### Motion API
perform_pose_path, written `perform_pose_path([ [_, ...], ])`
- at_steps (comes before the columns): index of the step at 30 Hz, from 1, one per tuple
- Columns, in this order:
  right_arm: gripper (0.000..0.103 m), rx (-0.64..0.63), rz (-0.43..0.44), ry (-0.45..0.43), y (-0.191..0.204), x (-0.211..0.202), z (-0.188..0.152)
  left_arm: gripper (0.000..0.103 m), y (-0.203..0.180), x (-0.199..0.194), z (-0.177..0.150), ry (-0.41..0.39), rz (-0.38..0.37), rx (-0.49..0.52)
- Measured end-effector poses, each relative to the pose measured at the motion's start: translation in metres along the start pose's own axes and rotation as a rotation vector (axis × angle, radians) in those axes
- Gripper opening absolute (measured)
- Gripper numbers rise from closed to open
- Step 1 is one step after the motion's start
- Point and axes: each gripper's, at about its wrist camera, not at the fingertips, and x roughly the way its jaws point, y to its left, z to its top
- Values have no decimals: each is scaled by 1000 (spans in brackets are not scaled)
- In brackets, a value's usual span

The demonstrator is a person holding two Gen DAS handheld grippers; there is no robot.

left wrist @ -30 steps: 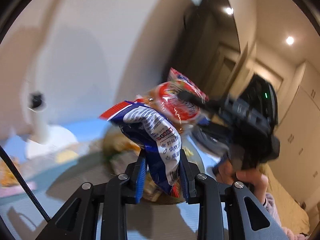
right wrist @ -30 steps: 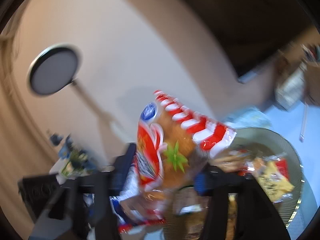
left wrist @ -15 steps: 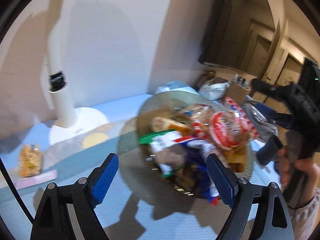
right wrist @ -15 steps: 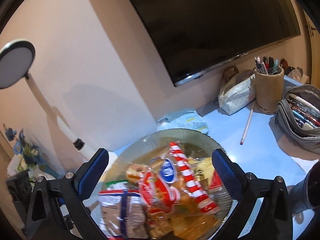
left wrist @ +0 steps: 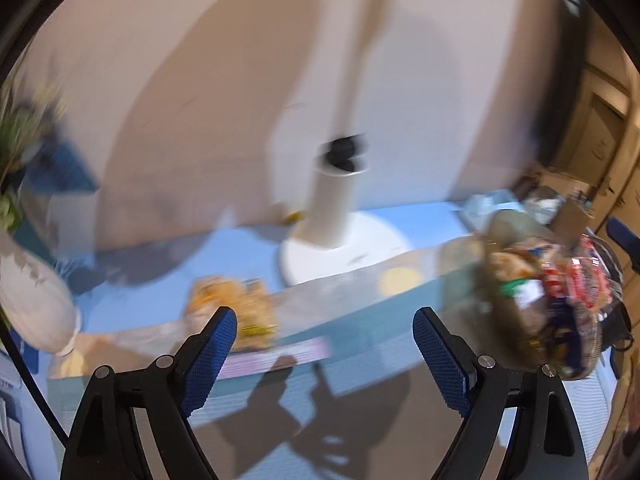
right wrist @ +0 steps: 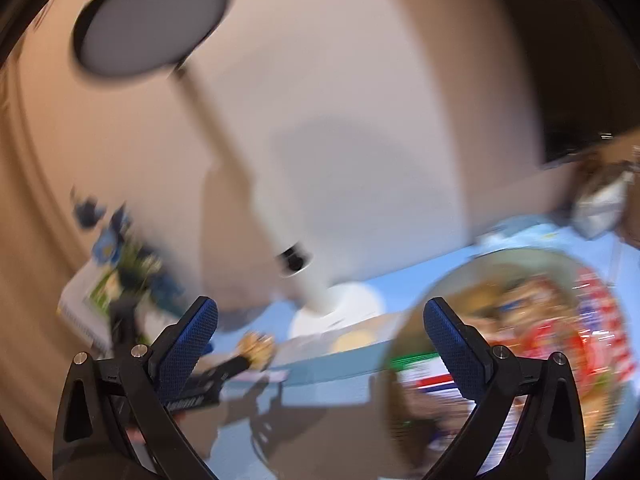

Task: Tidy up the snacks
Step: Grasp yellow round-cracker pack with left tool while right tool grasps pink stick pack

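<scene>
A round glass bowl [left wrist: 464,264] piled with snack packets [left wrist: 572,280] stands at the right of the blue table; it also shows in the right wrist view [right wrist: 472,276], with red, white and blue packets [right wrist: 560,344] in it. One orange snack packet [left wrist: 236,304] lies loose on the table, small in the right wrist view [right wrist: 256,346]. My left gripper [left wrist: 324,348] is open and empty, just right of that packet. My right gripper [right wrist: 320,340] is open and empty, left of the bowl. Both views are blurred.
A white lamp with a round base [left wrist: 344,248] stands at the back by the wall; its head [right wrist: 152,16] shows in the right wrist view. A pink strip [left wrist: 276,358] lies by the loose packet. Flowers [right wrist: 120,248] at the left, a pouch [right wrist: 604,204] at far right.
A second ago each gripper was shut on a snack packet above the bowl. Both have let go; the packets now lie in the bowl. Both grippers have swung left, toward the loose orange packet.
</scene>
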Motion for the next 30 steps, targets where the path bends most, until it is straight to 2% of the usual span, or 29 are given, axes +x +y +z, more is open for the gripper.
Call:
perform_pose_path([
  [5, 103, -93, 73, 150, 41, 67, -32, 88, 53, 20, -8, 34, 58, -44],
  [8, 103, -186, 61, 215, 52, 104, -59, 88, 74, 36, -14, 57, 66, -73],
  [14, 103, -529, -12, 340, 70, 165, -110, 88, 87, 72, -16, 86, 10, -90],
  [17, 103, -542, 36, 408, 68, 187, -119, 89, 90, 89, -15, 94, -50, -93],
  [19, 103, -572, 47, 438, 69, 205, -126, 96, 94, 98, -15, 85, -89, -107],
  [20, 103, -609, 24, 436, 73, 207, -130, 101, 99, 103, -17, 64, -106, -121],
  [23, 103, -727, -30, 422, 90, 204, -140, 102, 110, 105, -16, 36, -144, -171],
  [30, 103, -713, -32, 426, 94, 194, -137, 103, 106, 105, -17, 33, -107, -143],
])
